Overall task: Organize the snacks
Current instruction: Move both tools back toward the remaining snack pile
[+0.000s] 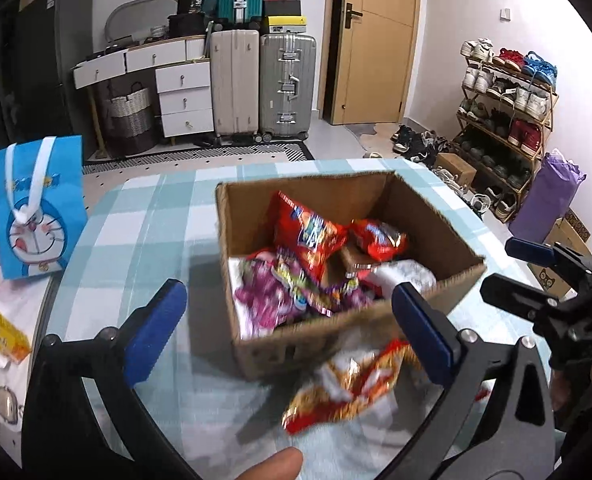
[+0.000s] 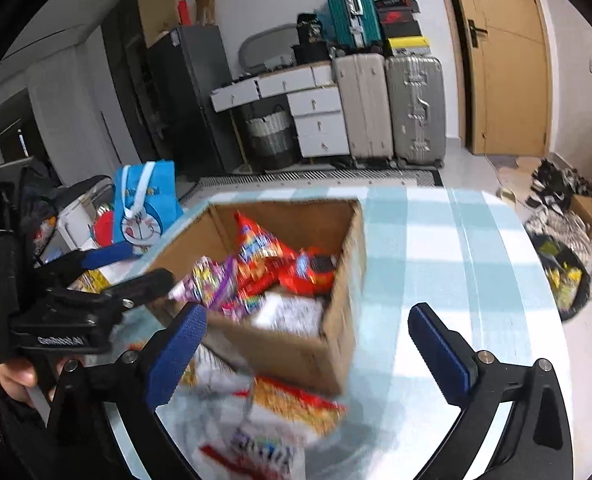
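Two grippers hang spread and holding nothing over the checked table (image 1: 144, 216), the left gripper (image 1: 288, 332) before the cardboard box (image 1: 256, 344) of snack packets (image 1: 308, 236), the right gripper (image 2: 308, 356) above loose packets (image 2: 292, 404) beside it.

White lettering reading "GenRobot.AI" stands on the black body of the left tongs (image 2: 108, 276), seen in the right wrist view. The printing on the snack bags (image 1: 308, 236) and the blue cartoon bag (image 1: 40, 208) is too blurred to read.
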A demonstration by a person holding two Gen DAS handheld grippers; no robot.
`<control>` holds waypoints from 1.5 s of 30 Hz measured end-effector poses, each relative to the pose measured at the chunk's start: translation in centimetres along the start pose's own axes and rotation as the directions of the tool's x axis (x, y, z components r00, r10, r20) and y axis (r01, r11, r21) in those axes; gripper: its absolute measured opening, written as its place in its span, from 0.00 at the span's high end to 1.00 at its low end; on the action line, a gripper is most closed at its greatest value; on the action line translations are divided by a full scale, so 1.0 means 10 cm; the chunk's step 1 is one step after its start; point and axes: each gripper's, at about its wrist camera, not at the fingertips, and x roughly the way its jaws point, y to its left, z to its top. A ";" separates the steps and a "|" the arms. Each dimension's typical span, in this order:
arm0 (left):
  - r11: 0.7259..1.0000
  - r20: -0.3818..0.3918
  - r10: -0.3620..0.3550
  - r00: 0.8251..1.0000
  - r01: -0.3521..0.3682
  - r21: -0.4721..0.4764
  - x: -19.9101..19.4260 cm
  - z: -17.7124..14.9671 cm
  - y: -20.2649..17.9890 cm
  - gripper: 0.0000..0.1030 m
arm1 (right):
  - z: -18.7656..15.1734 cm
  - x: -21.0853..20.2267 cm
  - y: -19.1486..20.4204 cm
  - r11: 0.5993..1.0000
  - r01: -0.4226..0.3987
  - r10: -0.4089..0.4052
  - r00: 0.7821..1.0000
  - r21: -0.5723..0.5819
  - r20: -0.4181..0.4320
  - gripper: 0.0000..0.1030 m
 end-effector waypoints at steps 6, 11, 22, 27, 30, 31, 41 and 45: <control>1.000 -0.009 0.009 1.000 -0.010 -0.030 -0.25 -0.28 0.07 0.01 | -0.23 -0.08 -0.04 0.999 0.030 -0.027 0.998 0.045 -0.051 0.01; 0.998 -0.034 -0.004 0.999 0.002 -0.063 -0.30 -0.45 0.16 0.01 | -0.40 -0.07 0.02 0.999 0.028 -0.024 0.995 0.039 -0.100 0.01; 0.997 -0.100 -0.026 0.995 0.018 -0.077 -0.25 -0.71 0.09 0.01 | -0.60 -0.07 -0.07 0.995 0.046 -0.033 0.989 0.088 -0.144 0.01; 0.995 -0.116 -0.037 0.992 0.026 -0.094 -0.19 -0.75 0.06 0.01 | -0.70 0.00 -0.05 0.995 0.039 -0.023 0.985 0.093 -0.173 0.01; 0.995 -0.132 -0.039 0.990 0.026 -0.094 -0.15 -0.77 0.03 0.01 | -0.76 0.04 -0.05 0.994 0.038 -0.018 0.982 0.100 -0.189 0.01; 0.995 -0.136 -0.038 0.990 0.025 -0.094 -0.14 -0.78 0.01 0.01 | -0.77 0.05 -0.05 0.994 0.034 -0.013 0.981 0.106 -0.191 0.01; 0.994 -0.163 -0.038 0.986 0.020 -0.109 -0.05 -0.88 0.03 0.01 | -0.78 0.27 0.06 0.993 0.001 0.025 0.975 0.117 -0.222 0.01; 0.994 -0.166 -0.035 0.986 0.017 -0.112 -0.04 -0.91 0.06 0.01 | -0.79 0.39 0.07 0.993 0.021 0.009 0.968 0.119 -0.252 0.01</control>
